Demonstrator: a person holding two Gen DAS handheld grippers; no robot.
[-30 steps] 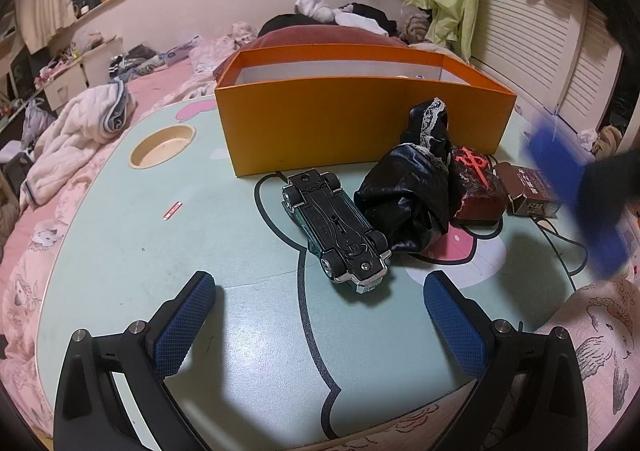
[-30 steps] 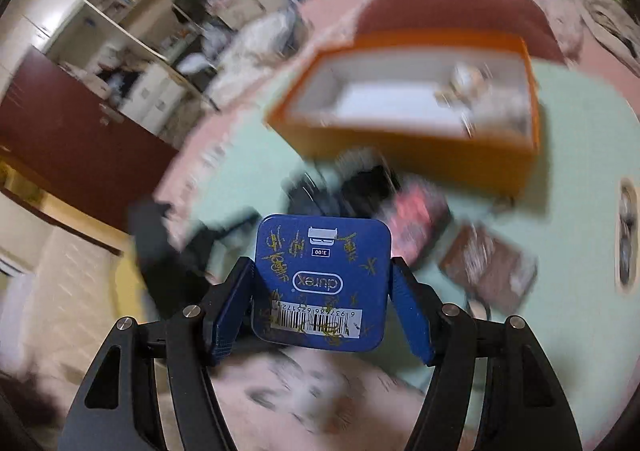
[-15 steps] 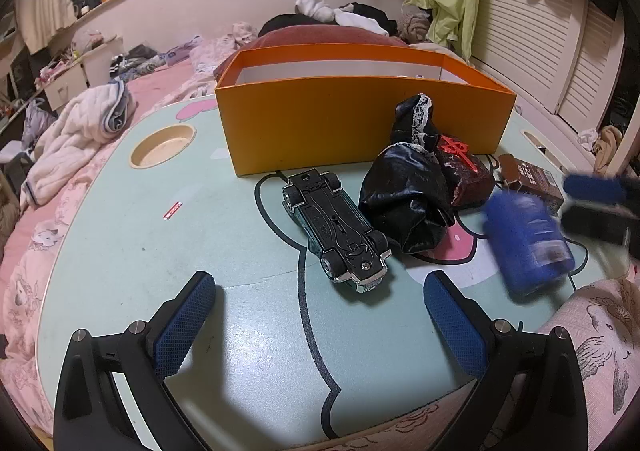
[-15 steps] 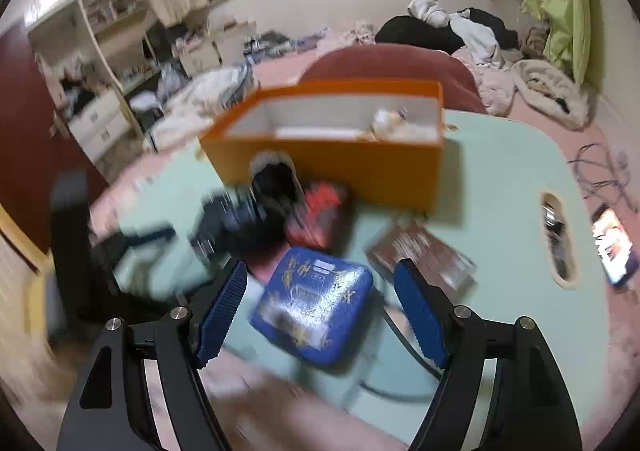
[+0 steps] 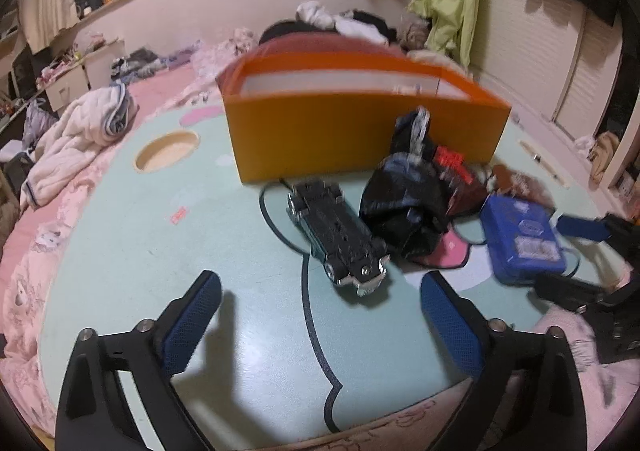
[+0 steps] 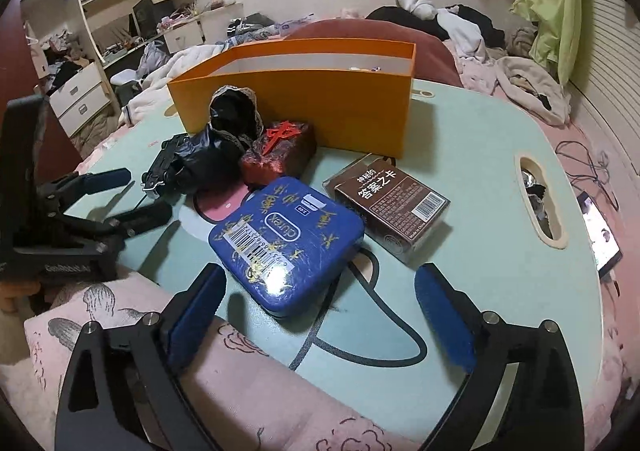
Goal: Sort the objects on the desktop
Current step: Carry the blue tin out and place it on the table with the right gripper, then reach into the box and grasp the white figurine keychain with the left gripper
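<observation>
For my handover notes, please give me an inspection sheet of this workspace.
Surface: mint-green cartoon table.
Job's things: open orange cardboard box; blue metal tin and brown card box lying flat; upturned black toy car; crumpled black plastic bag; red wrapped block.
Clutter: small red scrap.
Grippers: left gripper closing, nothing between; right gripper opening, tin released.
Cables: black wires.
Surroundings: heaped clothes.

Legible markings: the blue tin bears "durex", a barcode sticker and gold scribbled characters, seen upside down; the brown box reads "神秘的 答案之卡" with a barcode and "Made in China"; the left gripper body reads "GenRobot.AI", faintly.
</observation>
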